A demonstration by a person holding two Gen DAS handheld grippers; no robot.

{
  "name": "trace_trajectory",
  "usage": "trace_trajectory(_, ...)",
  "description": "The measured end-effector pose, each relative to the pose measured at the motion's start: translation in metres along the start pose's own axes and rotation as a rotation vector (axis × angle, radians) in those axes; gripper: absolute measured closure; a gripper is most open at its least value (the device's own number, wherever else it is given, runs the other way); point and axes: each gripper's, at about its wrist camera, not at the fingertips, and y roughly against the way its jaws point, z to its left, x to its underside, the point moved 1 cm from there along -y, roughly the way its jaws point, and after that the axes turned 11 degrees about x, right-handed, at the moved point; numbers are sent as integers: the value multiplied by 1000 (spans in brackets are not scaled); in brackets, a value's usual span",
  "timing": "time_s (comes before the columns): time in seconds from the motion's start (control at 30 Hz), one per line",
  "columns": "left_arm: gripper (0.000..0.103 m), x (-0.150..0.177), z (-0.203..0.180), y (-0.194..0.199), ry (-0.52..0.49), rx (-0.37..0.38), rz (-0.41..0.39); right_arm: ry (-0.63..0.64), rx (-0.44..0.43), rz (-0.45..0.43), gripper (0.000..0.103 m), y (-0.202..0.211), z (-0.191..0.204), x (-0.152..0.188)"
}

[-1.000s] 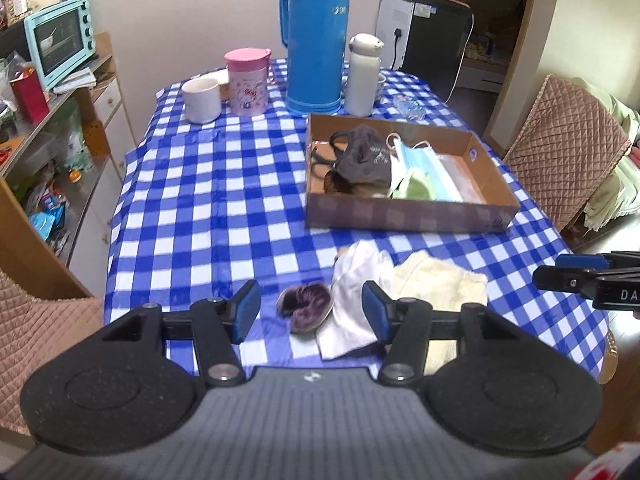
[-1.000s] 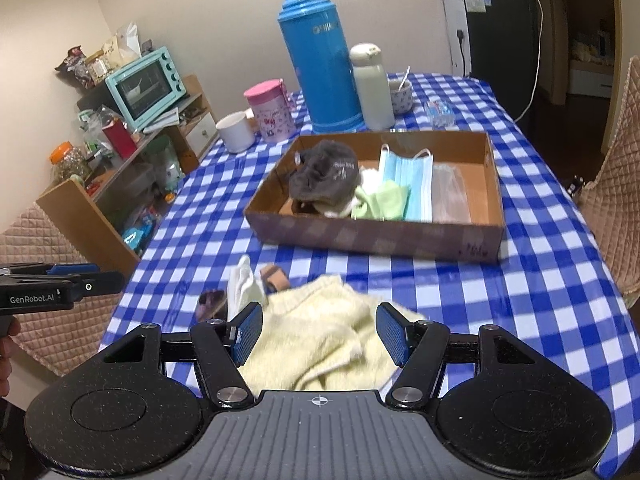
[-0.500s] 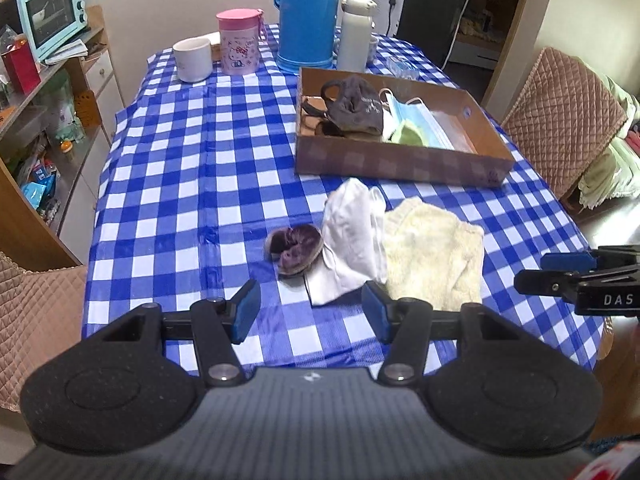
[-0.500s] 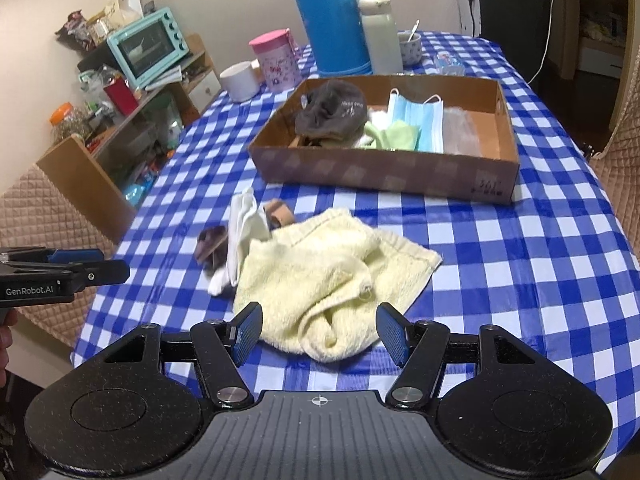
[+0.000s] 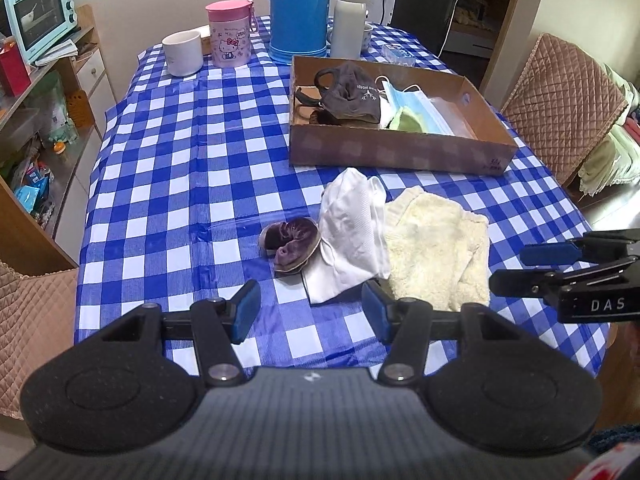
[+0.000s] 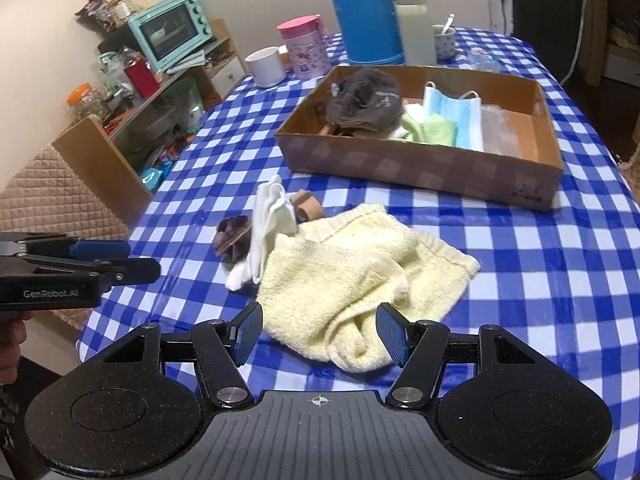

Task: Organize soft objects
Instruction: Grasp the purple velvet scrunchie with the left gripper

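Both claws wide, empty; cardboard box (image 6: 420, 168) holds grey cap (image 6: 364, 100), blue mask (image 6: 456, 120), green cloth (image 6: 430, 128).

Blue-and-white checked tablecloth (image 5: 192, 168); pale yellow towel (image 6: 360, 276); white cloth (image 5: 352, 232); purple slippers (image 5: 290, 240); brown box (image 5: 400, 152); blue flask (image 5: 298, 8); pink cup (image 5: 230, 34).

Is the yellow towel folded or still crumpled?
Crumpled: the yellow towel lies bunched on the tablecloth, edges uneven, overlapping folds.

Left gripper (image 5: 310, 312), black speckled body, two round side lobes, silver screws behind blue ribbed pads (image 5: 245, 312), right gripper (image 6: 318, 332) alike, crosshair mark centred behind jaws
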Motion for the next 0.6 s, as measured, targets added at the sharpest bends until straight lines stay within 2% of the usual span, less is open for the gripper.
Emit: trace_trajectory(0.6, 51, -18, 22, -51, -10, -3, 49, 30, -50, 1, 40, -51, 17, -38)
